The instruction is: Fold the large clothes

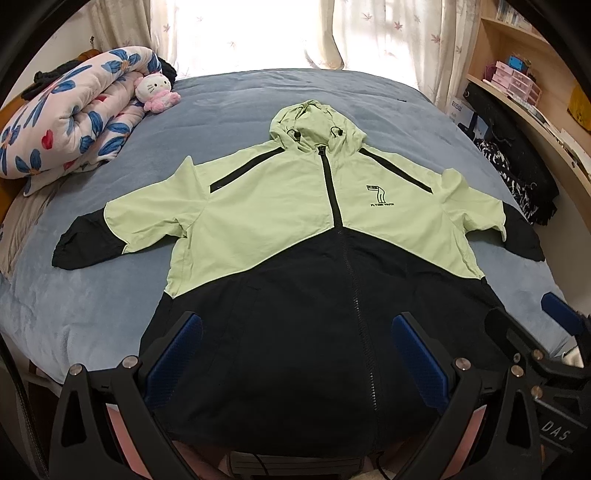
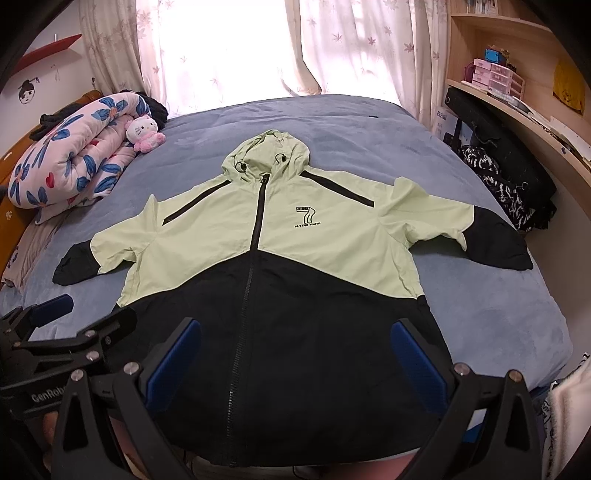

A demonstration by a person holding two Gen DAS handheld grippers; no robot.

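One jacket (image 1: 295,229), pale green above and black below, lies face up and zipped on the bed (image 1: 92,295), spread flat across the middle; its hood (image 1: 314,125) points toward the far edge by the curtains (image 1: 369,33), its hem hangs at the near edge, and both sleeves (image 1: 107,229) reach out toward the side edges, the black cuffs bent a little; nothing is folded yet, so the task appears to be at its very start. The left gripper (image 1: 295,365) hovers over the black hem with its jaws wide apart and nothing between them; the right gripper (image 2: 295,362) does likewise just beside it, equally wide and empty. The next move likely calls for each gripper to travel out to a sleeve or a side seam, close on the thin fabric without bunching it, and bring it in across the chest. A rolled floral quilt (image 1: 74,114) and a plush toy (image 1: 155,92) sit at the far left corner, well apart from the jacket.
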